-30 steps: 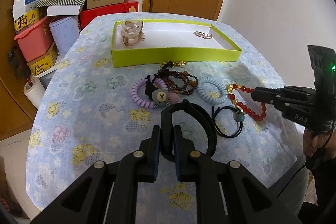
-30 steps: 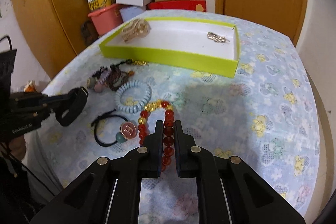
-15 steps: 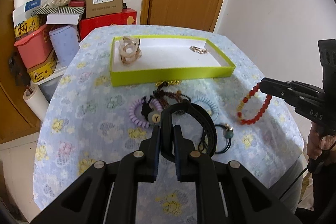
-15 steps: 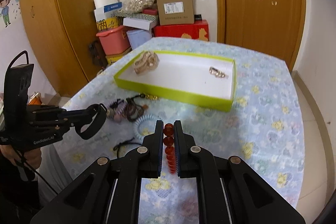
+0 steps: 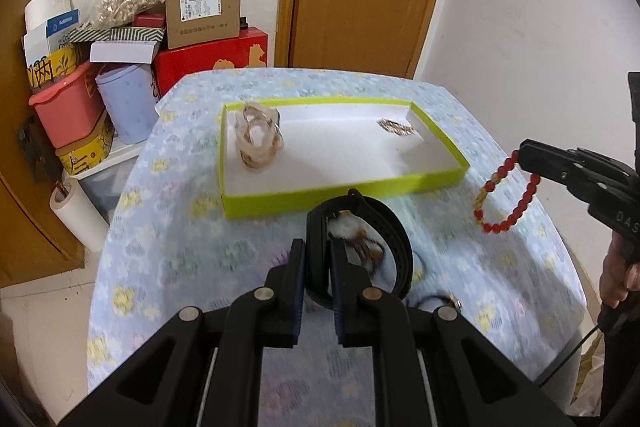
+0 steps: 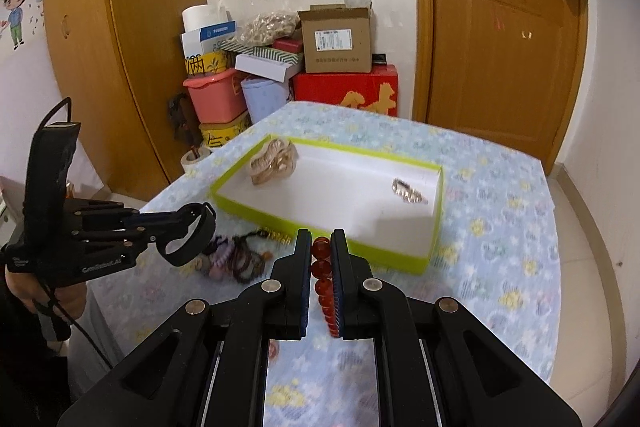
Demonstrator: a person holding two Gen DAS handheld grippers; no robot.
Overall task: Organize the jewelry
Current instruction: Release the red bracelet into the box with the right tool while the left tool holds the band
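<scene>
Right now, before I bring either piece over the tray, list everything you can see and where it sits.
tray: 1, lime green rim, white inside, middle of table
hair claw: 1, beige, tray's left end
sparkly clip: 1, gold, tray's right end
loose bracelets and hair ties: several, purple and brown, on cloth before the tray, blurred
tablecloth: 1, blue floral
boxes and tubs: a stack, red, pink, cardboard, behind the table
door: 1, brown wood, closed
black band: 1, black, in left hand-held gripper, lifted
red bead bracelet: 1, red with gold beads, hanging from right hand-held gripper
</scene>
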